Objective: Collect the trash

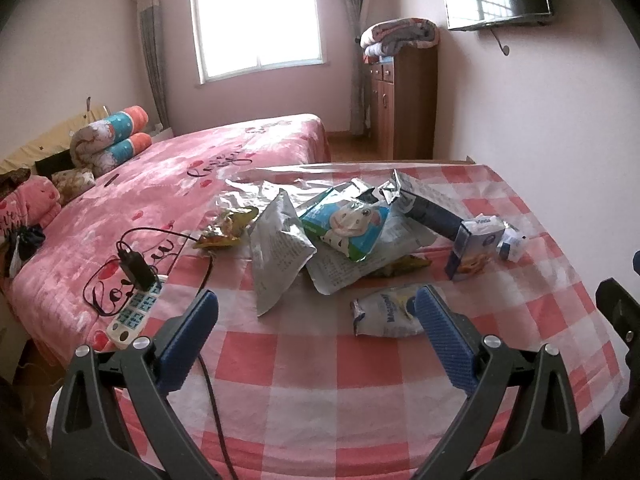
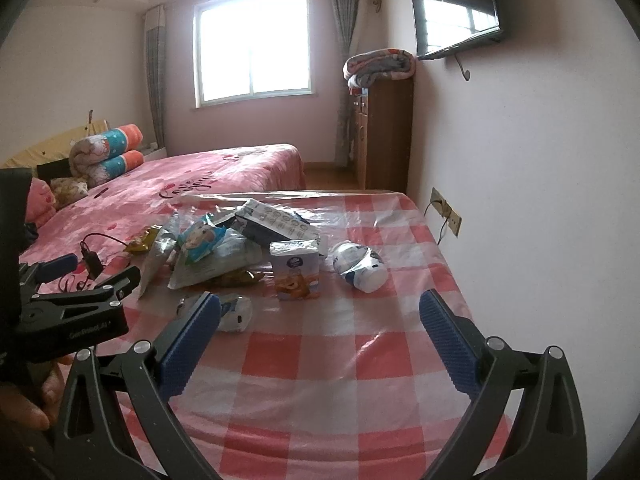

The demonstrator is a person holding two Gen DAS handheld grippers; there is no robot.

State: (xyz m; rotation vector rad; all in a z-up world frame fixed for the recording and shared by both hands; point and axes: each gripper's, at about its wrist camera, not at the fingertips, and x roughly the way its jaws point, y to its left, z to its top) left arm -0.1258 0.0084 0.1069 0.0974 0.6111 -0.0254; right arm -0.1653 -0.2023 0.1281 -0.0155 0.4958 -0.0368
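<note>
Left wrist view: left gripper (image 1: 316, 312) spread, nothing held; right gripper (image 2: 320, 320) likewise. Wrappers (image 1: 344, 228) heaped mid-table on checked cloth (image 1: 320, 380) — collection judged unstarted. Nearest white packet (image 1: 384, 312) to be approached and pinched.

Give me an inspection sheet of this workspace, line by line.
Surface: checkered tablecloth under clear plastic.
Job's things: wrapper pile, small carton upright, crumpled white pack, small pouch.
Clutter: nothing seen beyond the trash.
Grippers: left hand-held gripper open, empty; right hand-held gripper open, empty.
Cables: black cable crosses the table's left edge from power strip on the bed.
Surroundings: window, cabinet, wall television.
</note>
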